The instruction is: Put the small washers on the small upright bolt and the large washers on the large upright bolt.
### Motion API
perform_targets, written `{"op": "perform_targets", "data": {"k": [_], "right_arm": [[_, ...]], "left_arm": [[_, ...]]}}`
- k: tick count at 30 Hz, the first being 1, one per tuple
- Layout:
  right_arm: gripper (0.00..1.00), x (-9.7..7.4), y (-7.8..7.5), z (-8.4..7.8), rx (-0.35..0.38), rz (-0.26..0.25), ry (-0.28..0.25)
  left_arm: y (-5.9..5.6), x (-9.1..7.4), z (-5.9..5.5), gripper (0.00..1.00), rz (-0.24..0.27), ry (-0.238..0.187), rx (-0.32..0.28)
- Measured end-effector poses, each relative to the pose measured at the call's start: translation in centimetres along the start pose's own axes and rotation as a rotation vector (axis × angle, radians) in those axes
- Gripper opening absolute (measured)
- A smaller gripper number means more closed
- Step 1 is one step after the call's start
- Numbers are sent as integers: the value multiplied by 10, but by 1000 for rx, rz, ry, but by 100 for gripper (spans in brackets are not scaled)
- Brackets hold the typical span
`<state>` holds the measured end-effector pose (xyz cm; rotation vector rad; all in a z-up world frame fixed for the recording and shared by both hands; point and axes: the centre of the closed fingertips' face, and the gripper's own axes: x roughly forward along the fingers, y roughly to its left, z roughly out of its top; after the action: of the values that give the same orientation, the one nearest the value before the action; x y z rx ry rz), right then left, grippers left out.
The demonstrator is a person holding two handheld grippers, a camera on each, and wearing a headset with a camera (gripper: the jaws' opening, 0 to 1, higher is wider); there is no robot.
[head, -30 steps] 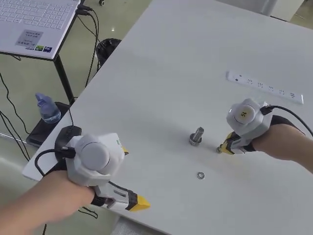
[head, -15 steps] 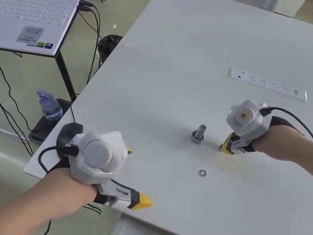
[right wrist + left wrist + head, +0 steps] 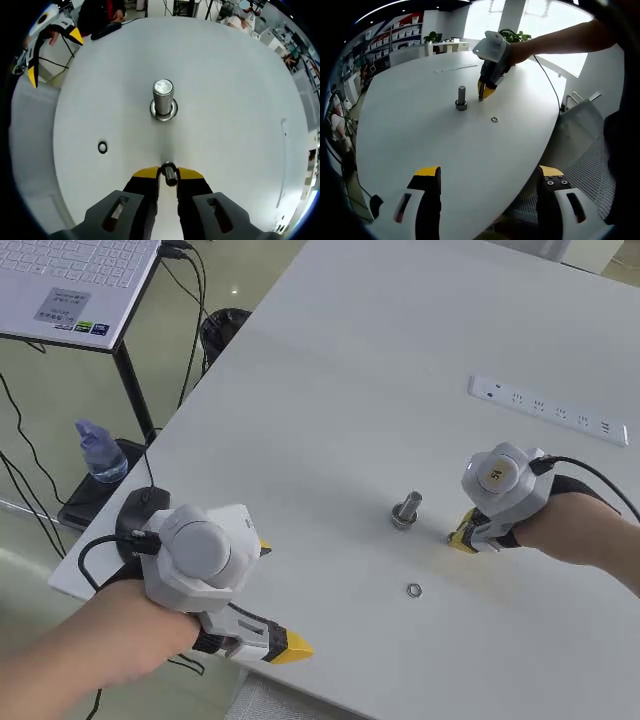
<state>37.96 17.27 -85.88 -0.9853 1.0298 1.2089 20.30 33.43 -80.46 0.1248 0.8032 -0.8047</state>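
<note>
No text can be read for certain. A pale yellow round sticker (image 3: 496,473) on top of the right gripper (image 3: 460,540) carries two dark characters, too small to make out. On the laptop (image 3: 100,270) at the far left, a white label (image 3: 60,306) and small coloured stickers (image 3: 90,328) bear print too fine to read.

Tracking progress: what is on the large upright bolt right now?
The large upright bolt has a bare top. A metal collar rings its foot; washers or the bolt's own head, I cannot tell.
</note>
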Motion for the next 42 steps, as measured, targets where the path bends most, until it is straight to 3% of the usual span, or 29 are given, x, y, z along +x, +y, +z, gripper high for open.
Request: {"op": "perform_targets", "data": {"k": [5, 20, 26, 42], "right_arm": [[14, -1, 0, 1, -7, 3, -5], [29, -7, -1, 4, -18, 24, -21], [32, -17, -3, 9, -10, 26, -41], [33, -47, 5, 13, -36, 26, -31]], "left_arm": [[-1, -1, 0, 78, 1, 0, -2], [-3, -3, -2, 77, 4, -1, -5], [-4, -5, 0, 77, 6, -13, -4], [-3, -13, 1, 77, 26, -31, 0]]}}
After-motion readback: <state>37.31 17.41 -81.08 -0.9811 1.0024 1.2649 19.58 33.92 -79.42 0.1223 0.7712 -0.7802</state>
